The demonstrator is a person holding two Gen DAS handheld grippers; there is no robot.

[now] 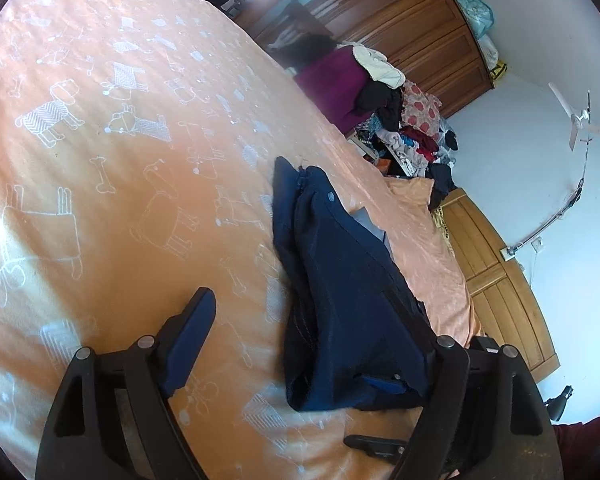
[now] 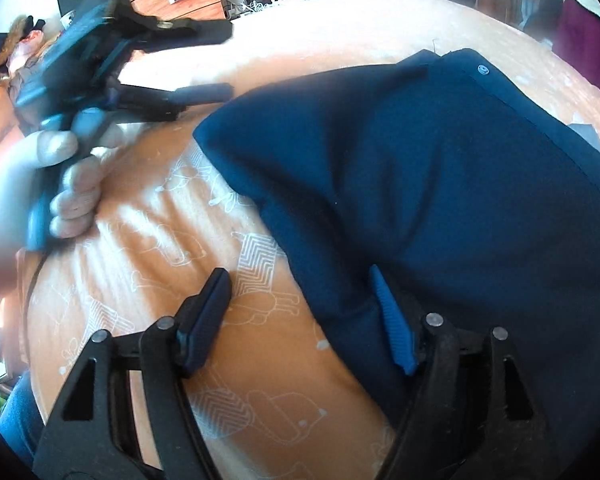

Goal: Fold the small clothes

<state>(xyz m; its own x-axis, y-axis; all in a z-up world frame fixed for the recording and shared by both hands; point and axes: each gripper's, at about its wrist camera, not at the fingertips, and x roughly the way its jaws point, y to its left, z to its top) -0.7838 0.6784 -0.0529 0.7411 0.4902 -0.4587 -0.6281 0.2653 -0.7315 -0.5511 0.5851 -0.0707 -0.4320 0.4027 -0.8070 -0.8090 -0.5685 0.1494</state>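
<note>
No text, label, brand, number or sign can be read anywhere.

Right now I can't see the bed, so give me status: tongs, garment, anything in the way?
Left tongs open, right tongs open. Navy garment bunched on orange sheet, edge over one finger of each. Nothing blocking.

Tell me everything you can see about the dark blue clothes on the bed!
The garment is dark navy, a soft knit-looking fabric, with a small round snap near one edge and a stitched seam along it. It lies rumpled and partly folded on the orange bedspread, with a bit of grey showing beneath its far side. Both grippers are open: one finger of the right gripper touches its near edge, and the left gripper straddles its near end.
</note>
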